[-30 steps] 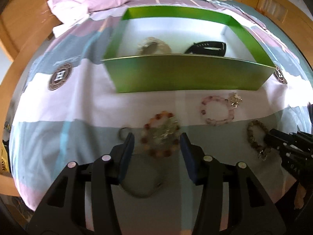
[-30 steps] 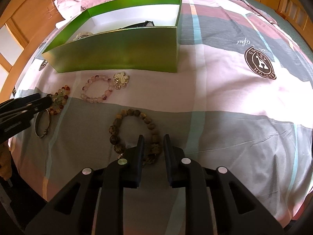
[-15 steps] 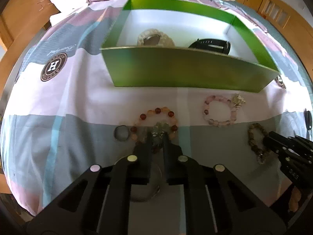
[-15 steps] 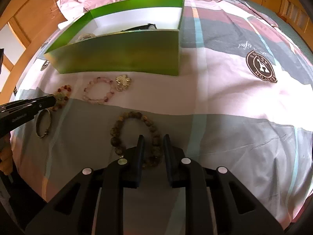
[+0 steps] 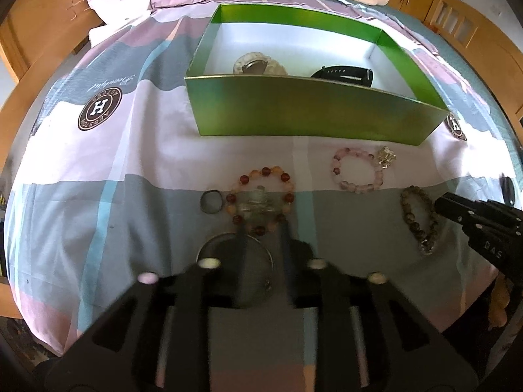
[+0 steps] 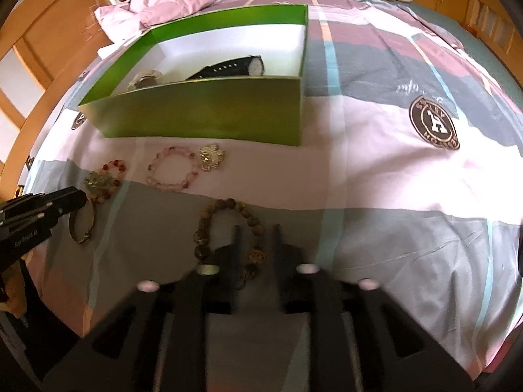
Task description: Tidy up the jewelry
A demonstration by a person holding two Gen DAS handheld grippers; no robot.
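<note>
Just left of the left gripper's [image 5: 261, 228] fingers a small dark ring [image 5: 211, 201] lies on the bed sheet [image 5: 130, 150], and under the fingers a silver bangle [image 5: 236, 268] shows as a thin hoop. The fingers stand only a narrow gap apart, with their tips at the near edge of the red and amber bead bracelet [image 5: 261, 201] and its pale green charm. They are blurred, so I cannot tell if they already pinch a bead or only touch it. Ahead of the fingers sits the green box [image 5: 313, 114], which holds a pale bracelet and a black watch [image 5: 343, 73].

Further right lies the pink bead bracelet [image 5: 356, 171] with a silver charm, well beyond both grippers. The right gripper [image 6: 256, 238] has its fingers slightly parted as well – a part of the brown bead bracelet [image 6: 225, 228] lies between them, but a firm hold is not clear.

I judge the step to be the pick-up of two bracelets, one for each gripper. The next move calls for a full squeeze, a lift high enough to pass the near wall of the box, and a release inside – beads can slip out of a thin pinch.
</note>
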